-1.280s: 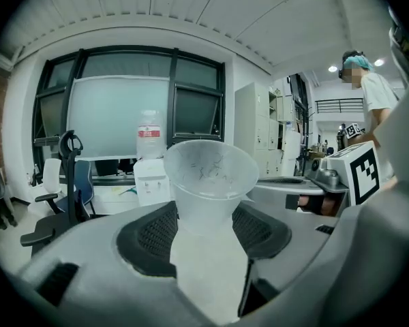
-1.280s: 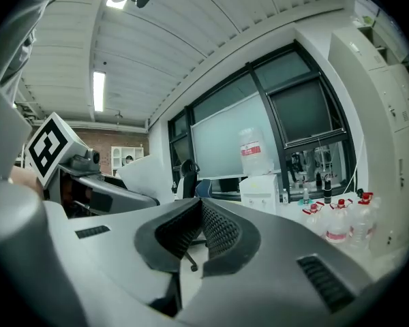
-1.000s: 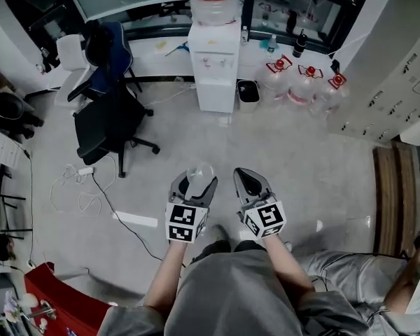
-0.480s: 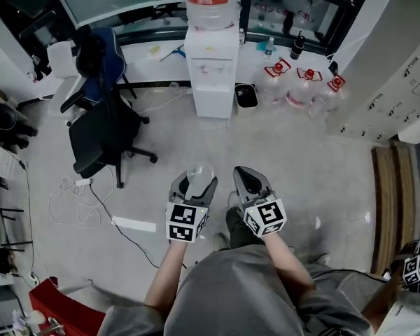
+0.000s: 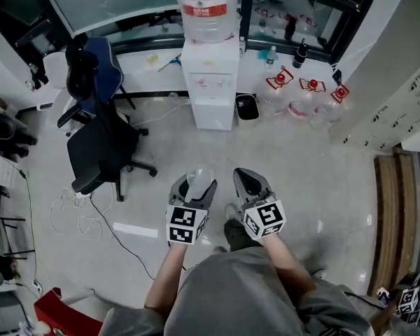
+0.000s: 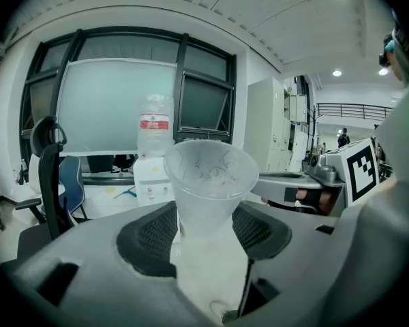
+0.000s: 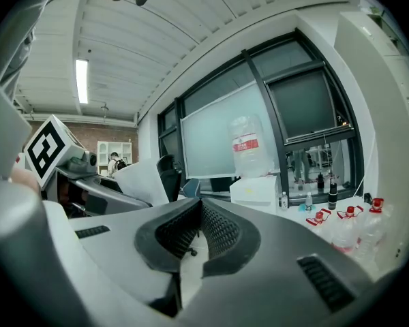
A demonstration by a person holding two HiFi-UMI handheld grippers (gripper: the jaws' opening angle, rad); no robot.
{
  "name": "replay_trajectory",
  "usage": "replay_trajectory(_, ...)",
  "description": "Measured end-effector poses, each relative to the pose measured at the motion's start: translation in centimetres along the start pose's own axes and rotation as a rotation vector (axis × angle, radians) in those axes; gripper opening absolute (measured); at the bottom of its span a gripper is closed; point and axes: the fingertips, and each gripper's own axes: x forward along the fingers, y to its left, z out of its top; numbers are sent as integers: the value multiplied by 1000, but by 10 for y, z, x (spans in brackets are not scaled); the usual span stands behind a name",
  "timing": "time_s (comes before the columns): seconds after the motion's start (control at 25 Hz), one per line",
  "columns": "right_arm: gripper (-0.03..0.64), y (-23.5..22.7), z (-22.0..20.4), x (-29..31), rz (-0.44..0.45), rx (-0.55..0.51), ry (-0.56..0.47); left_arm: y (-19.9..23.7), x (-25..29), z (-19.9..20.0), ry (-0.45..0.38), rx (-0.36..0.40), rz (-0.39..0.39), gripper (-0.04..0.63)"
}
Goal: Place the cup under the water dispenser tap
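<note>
Head view: dispenser (image 5: 211, 82) at 12 o'clock nearer than second ago; left gripper (image 5: 193, 186) clamped on cup (image 6: 210, 182), right gripper (image 5: 246, 180) jaws together, empty; placing pending

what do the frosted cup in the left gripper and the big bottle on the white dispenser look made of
The translucent frosted cup: probably thin plastic, matte; light glows through its wall. The large clear red-labelled bottle: likely rigid plastic, see-through with faint highlights.
</note>
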Motion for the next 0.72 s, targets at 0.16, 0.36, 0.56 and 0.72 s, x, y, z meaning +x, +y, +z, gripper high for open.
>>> replay_trajectory(0.16, 12, -31, 7, 23, 2, 8, 2, 9, 36, 17, 8, 2, 0, 256)
replay_trajectory(0.36, 12, -70, 16, 52, 12, 19, 4, 20, 80, 37, 21, 6, 7, 256)
replay_trajectory(0.56, 12, -102, 19, 79, 28, 41, 4, 32, 118, 52, 34, 9, 23, 256)
replay_trajectory(0.72, 11, -122, 18, 99, 48, 53, 10, 42, 145, 60, 47, 11, 40, 256)
